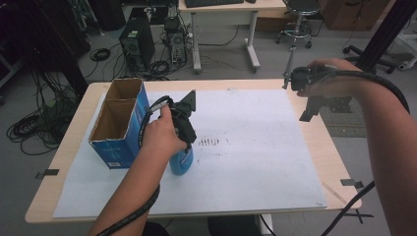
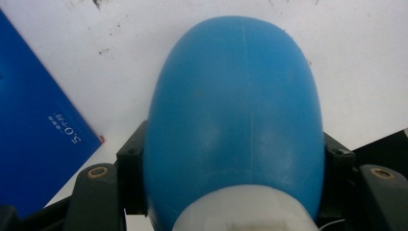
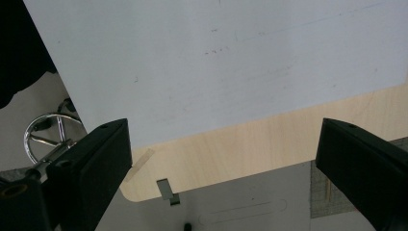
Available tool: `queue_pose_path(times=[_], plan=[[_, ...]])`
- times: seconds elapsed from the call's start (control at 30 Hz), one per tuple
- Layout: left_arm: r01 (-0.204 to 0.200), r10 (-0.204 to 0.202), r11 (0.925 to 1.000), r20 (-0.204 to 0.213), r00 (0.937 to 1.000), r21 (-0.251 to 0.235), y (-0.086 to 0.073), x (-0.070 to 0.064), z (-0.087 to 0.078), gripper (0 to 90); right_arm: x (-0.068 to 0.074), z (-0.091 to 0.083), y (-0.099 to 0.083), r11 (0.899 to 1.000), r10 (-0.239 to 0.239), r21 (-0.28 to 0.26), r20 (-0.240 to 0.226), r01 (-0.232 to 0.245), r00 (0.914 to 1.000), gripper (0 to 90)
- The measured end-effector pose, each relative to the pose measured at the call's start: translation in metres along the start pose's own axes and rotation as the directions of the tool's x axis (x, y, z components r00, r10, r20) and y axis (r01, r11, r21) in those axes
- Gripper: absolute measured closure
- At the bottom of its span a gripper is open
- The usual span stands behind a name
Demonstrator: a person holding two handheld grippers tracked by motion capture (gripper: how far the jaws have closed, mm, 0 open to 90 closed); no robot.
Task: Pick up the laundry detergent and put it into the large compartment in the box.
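The left gripper (image 1: pixel 184 140) has its jaws clamped on either side of a blue bottle (image 2: pixel 235 120), which sits on the white sheet (image 1: pixel 255 147) just beside the blue cardboard box (image 1: pixel 120 123). From where I stand the grab looks done; the lift and the drop into the box look to be what is left, and both compartments of the box appear empty. The right gripper (image 1: pixel 307 105) hangs over the far right edge of the table (image 1: pixel 339 167), jaws spread wide, holding nothing. Count: one bottle, one box with two compartments, two grippers, one sheet
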State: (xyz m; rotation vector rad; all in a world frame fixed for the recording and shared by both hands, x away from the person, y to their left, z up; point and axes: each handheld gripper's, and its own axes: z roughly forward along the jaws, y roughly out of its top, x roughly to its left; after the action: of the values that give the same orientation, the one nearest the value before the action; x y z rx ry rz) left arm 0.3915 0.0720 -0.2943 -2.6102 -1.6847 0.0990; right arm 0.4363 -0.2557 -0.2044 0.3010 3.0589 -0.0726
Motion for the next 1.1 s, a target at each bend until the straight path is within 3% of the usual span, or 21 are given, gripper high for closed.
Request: queue_pose_path(times=[0.83,1.1], plan=[[-0.022,0.022,0.9998,-0.028,0.9994,-0.001,-0.001,-0.004,0.0,39.0,0.0,0.003,0.001,1.0,-0.007,0.004,-0.004,0.007,1.0,5.4],[-0.033,0.034,0.9994,0.004,0.9994,-0.013,-0.005,-0.007,-0.013,39.0,0.001,0.002,0.002,1.0,-0.01,0.006,-0.003,0.01,0.9999,5.4]])
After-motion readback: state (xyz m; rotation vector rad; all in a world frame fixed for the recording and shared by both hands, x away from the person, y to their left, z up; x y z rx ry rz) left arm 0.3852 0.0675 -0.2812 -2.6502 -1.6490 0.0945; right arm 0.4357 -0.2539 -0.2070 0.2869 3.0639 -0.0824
